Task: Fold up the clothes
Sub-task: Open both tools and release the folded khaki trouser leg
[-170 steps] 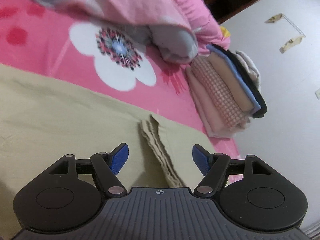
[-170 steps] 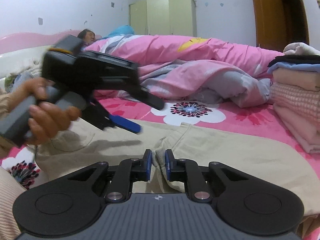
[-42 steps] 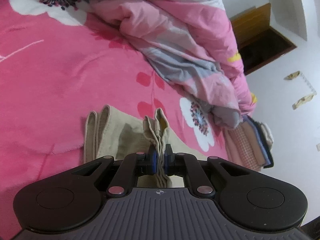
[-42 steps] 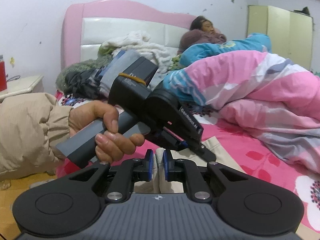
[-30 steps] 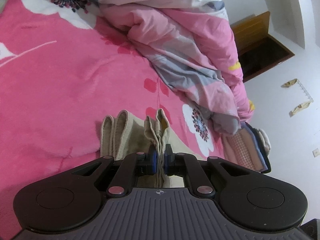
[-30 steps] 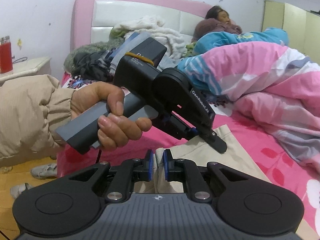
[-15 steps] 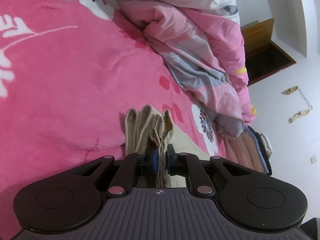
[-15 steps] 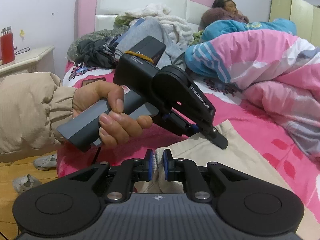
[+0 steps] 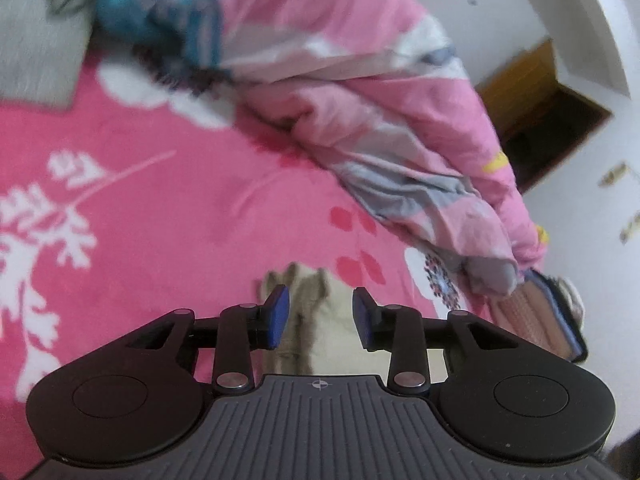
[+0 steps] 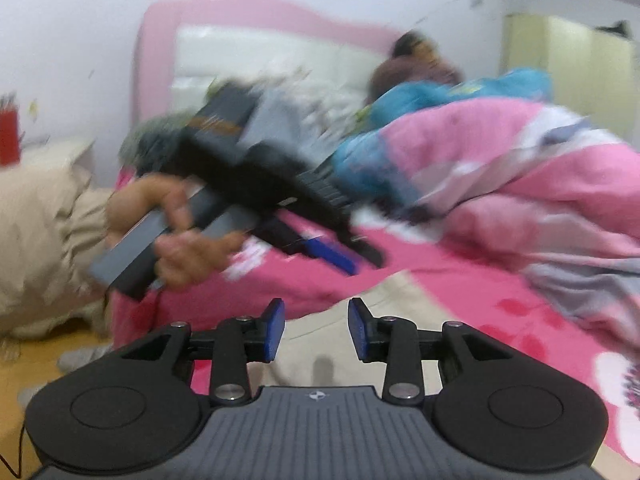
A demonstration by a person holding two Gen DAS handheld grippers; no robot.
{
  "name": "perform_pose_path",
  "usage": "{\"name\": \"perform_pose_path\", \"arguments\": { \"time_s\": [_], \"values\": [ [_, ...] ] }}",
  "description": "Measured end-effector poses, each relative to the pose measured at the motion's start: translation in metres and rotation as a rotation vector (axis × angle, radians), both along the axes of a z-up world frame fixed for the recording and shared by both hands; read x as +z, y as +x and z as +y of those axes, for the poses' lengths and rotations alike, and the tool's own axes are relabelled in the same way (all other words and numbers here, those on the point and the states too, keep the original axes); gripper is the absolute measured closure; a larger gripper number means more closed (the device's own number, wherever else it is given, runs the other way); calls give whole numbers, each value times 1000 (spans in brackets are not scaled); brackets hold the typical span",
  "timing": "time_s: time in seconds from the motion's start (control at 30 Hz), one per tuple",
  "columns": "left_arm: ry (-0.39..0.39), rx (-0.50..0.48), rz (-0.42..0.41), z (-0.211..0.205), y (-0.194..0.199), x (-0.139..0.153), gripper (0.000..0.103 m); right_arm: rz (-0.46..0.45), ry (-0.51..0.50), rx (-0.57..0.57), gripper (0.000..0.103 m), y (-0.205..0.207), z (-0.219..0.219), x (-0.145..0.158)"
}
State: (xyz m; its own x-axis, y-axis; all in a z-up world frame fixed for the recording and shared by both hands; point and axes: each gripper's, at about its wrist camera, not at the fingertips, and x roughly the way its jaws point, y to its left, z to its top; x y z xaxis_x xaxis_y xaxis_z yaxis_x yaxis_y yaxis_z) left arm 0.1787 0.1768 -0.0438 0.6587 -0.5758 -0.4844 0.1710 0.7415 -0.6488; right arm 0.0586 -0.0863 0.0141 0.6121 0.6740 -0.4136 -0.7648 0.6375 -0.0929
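1. At the far left of the right wrist view a tan sleeve [image 10: 44,232] leads to a hand [image 10: 176,236]. The hand holds the left gripper [image 10: 344,256]. It is blurry and up in the air above the bed.
2. In the left wrist view the left gripper [image 9: 319,316] has its blue pads [image 9: 276,316] wide apart. It holds nothing.
3. The tan pants [image 9: 316,320] lie on the pink sheet [image 9: 140,220], just under and between those pads. The bunched hem end shows past the tips.
4. In the right wrist view the right gripper [image 10: 316,328] also has its pads spread, with nothing between them. The pants [image 10: 400,304] lie flat on the sheet below it, near the bed's edge.
5. A pink and grey quilt [image 9: 380,120] is heaped to the right of the pants.
6. A pile of folded clothes [image 9: 544,320] sits at the far right, near the end of the quilt.
7. A person [image 10: 416,68] lies by the headboard, too blurry to tell more.
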Motion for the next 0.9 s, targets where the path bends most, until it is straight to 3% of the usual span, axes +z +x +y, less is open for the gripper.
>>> {"name": "perform_pose_path", "arguments": {
  "time_s": [0.23,0.43,0.53,0.7,0.9],
  "values": [
    [79,-86,-97,-64,-10,19,69,-91,225,-283,66,-16,-108,30],
    [306,9,-118,-101,-6,-9,70,-58,328,-542,66,-19,-204,33],
    [329,21,-107,-100,-9,-28,71,-9,311,-652,67,-9,-240,25],
    [341,28,-141,-99,-14,-31,71,63,266,-701,70,21,-276,5],
    [392,24,-171,-107,-17,-34,70,221,226,-642,71,62,-284,-30]
  ]
}}
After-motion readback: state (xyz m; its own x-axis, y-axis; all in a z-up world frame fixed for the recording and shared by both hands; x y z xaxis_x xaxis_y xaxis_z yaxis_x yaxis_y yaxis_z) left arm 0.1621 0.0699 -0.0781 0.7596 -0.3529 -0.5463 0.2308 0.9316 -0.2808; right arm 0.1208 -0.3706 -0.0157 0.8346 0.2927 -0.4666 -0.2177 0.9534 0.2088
